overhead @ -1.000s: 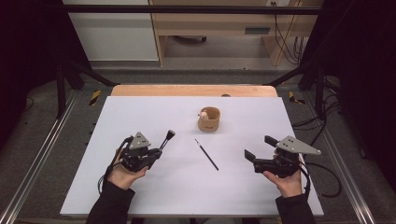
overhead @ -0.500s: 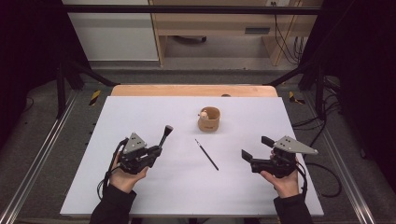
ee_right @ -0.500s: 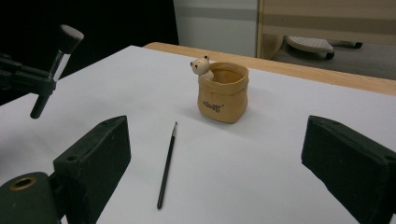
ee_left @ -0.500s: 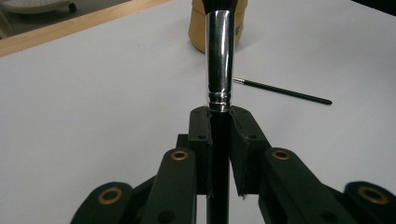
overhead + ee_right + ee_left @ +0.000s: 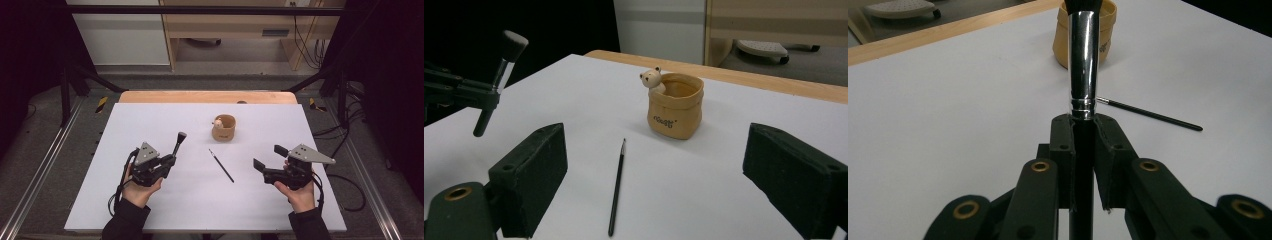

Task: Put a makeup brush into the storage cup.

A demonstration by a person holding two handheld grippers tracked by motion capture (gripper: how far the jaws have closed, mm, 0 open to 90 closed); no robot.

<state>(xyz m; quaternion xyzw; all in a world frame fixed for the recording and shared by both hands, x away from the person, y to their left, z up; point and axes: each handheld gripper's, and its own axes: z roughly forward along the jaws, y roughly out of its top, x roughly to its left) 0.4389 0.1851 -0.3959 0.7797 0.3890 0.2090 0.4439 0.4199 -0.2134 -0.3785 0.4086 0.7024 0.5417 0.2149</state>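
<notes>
Left gripper (image 5: pixel 170 161) is clamped on the black handle of a chrome-ferruled makeup brush (image 5: pixel 178 143), lifted off the white worktop (image 5: pixel 150 210), bristles pointing up and away. Right gripper (image 5: pixel 267 161) has jaws spread, nothing between them. Thin black liner brush (image 5: pixel 221 165) lies flat between the grippers. Tan bear-trimmed fabric pot (image 5: pixel 223 128) sits upright beyond it, looks empty. Likely status: first brush picked, not deposited; thin brush untouched.
</notes>
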